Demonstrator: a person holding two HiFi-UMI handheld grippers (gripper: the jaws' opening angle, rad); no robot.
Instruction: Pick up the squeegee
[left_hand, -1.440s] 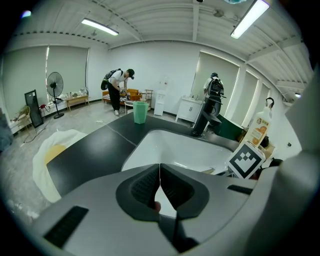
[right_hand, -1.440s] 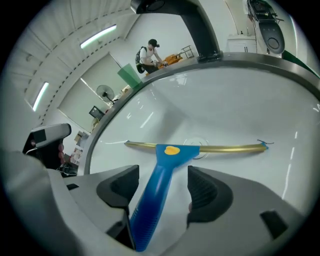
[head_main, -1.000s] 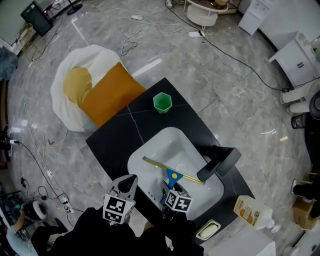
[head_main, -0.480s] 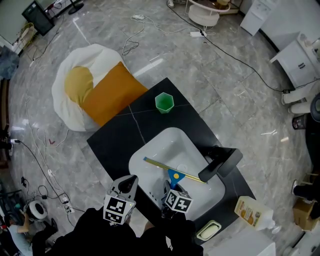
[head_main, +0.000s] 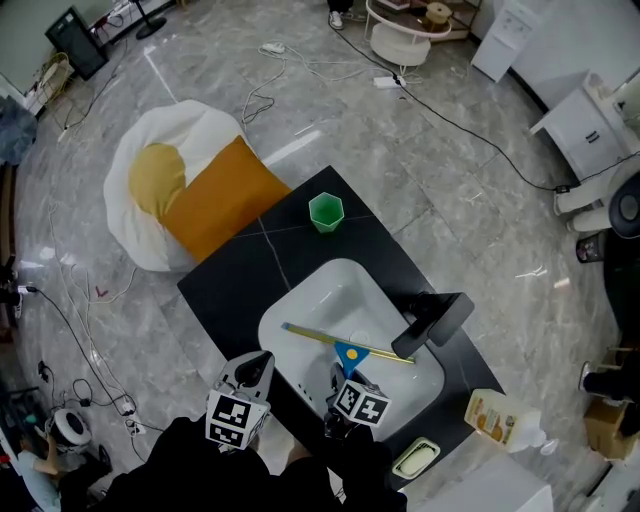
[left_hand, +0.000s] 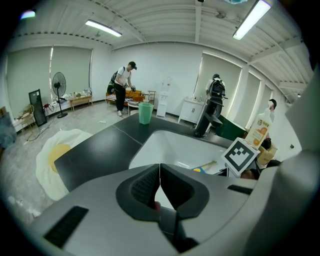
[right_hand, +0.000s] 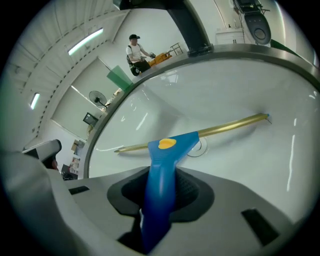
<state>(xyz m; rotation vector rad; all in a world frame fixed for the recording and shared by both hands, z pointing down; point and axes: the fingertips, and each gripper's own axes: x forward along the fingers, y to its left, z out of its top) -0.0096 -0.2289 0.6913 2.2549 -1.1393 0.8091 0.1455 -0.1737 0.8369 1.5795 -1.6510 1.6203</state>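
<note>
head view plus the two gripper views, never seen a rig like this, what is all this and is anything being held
There is no robot here: a person holds a two-jaw gripper in each hand. The head view comes from a camera on the person's head, looking steeply down. The other two cameras ride on the grippers and look along their jaws.

Below is a black counter with a white sink, a black faucet, a green cup and a soap bottle. A squeegee lies in the sink.

The right gripper has the squeegee's blue handle between its jaws, which are closing on it. The left gripper has its jaws together with nothing in them.
</note>
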